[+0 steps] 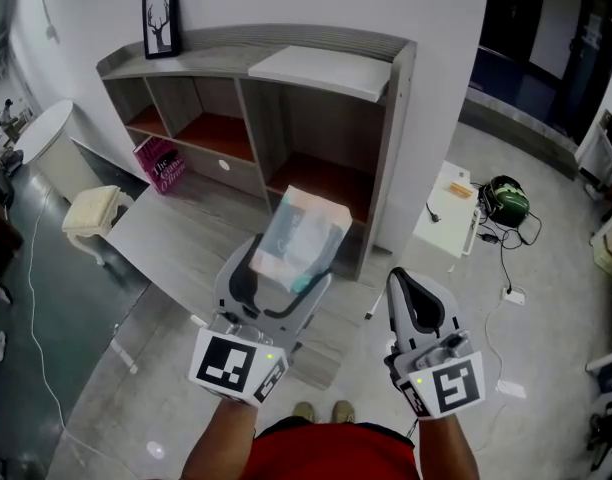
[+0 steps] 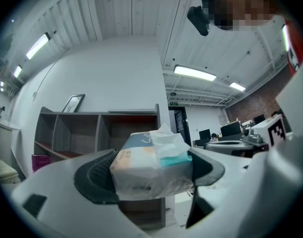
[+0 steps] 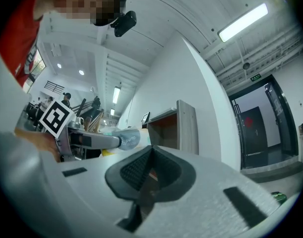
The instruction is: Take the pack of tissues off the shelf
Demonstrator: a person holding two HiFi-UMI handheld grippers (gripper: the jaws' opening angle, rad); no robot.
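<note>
Left claw (image 1: 284, 278): I read it as pinching the tissues (image 1: 301, 233) by the pack's two sides. The pack is held in the air, off the shelf (image 1: 391, 118), in front of the lower right bay. A white sheet stands up from the teal slot on top.

Right claw (image 1: 418, 303): pads pressed together, nothing between them. It sits at 3 o'clock from the left claw, apart from it.

Edges and room: the shelf's right upright is at 1 o'clock from the pack. There is open grey floor (image 1: 176, 243) at 9 o'clock. At 3 o'clock on the floor I see a low white box (image 1: 453, 206), a green object (image 1: 506, 200) and cables.

Surface and room: the shelf is grey wood with red-brown bay floors and stands against a white wall. On its top are a frame (image 1: 160, 20) at 11 o'clock and a white board (image 1: 321, 71) at 12. A pink book (image 1: 160, 163) leans at the lower left bay. A cream stool (image 1: 94, 211) stands at 9 o'clock.
</note>
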